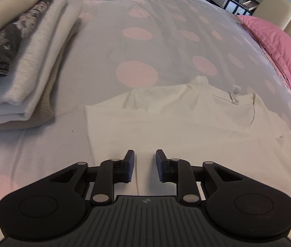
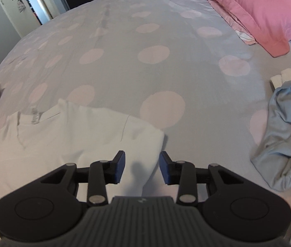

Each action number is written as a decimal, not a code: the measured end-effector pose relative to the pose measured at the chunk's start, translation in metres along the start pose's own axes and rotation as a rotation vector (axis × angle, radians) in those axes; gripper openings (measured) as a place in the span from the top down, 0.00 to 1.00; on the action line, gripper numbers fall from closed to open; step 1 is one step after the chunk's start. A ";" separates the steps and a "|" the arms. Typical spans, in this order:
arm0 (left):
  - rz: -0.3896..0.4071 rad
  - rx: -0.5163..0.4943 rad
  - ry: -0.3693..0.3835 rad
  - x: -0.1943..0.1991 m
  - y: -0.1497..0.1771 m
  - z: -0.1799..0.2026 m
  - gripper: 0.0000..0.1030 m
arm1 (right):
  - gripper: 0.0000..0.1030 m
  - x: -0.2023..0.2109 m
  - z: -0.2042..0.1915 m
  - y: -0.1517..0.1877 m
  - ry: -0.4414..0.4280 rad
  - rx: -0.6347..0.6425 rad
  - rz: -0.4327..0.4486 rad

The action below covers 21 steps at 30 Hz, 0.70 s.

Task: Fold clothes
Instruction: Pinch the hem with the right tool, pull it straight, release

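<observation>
1. White shirt (image 1: 182, 123) lies flat on the polka-dot bed (image 1: 137, 41), care tag up.
2. Left gripper (image 1: 145, 165) and right gripper (image 2: 142, 167) hover over it, fingers apart, holding nothing.
3. Folded stack (image 1: 21, 72) left; blue garment (image 2: 285, 135) right.

Black tongs (image 1: 145, 158), blue pads (image 2: 120, 165), silver rivets.

left tongs (image 1: 145, 165) over cream shirt (image 1: 186, 127), jaws slightly apart, nothing gripped. shirt flat on spotted bed cover (image 1: 145, 41), care label (image 1: 235, 94) showing. stack of folded clothes (image 1: 21, 72) at left. pink pillow (image 1: 279, 47) at right.
</observation>
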<state>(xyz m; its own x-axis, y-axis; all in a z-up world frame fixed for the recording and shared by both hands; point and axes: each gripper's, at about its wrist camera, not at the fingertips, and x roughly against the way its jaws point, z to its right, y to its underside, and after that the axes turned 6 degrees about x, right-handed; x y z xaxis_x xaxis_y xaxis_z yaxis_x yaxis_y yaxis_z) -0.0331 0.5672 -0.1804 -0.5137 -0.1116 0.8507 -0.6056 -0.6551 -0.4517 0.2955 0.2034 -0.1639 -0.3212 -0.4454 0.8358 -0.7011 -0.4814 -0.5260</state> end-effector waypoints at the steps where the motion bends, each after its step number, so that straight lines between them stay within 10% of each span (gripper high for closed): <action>1: 0.001 -0.013 -0.001 -0.003 0.001 0.001 0.91 | 0.61 -0.007 0.003 -0.002 -0.003 -0.014 -0.007; 4: 0.018 -0.047 -0.009 -0.005 0.005 0.005 0.96 | 0.67 -0.022 0.008 -0.003 -0.014 -0.054 -0.021; 6: 0.026 -0.066 -0.015 -0.005 0.006 0.007 0.96 | 0.95 -0.024 0.008 -0.004 -0.008 -0.062 -0.011; 21: 0.037 -0.070 -0.047 -0.007 0.003 0.014 0.96 | 0.92 -0.028 0.012 -0.002 0.118 -0.027 0.008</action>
<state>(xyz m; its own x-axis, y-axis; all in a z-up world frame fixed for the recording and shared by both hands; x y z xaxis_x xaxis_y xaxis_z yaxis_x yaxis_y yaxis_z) -0.0226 0.5556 -0.1835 -0.5088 -0.1705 0.8438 -0.6286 -0.5961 -0.4995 0.3134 0.2076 -0.1888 -0.3983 -0.3563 0.8453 -0.7147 -0.4570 -0.5294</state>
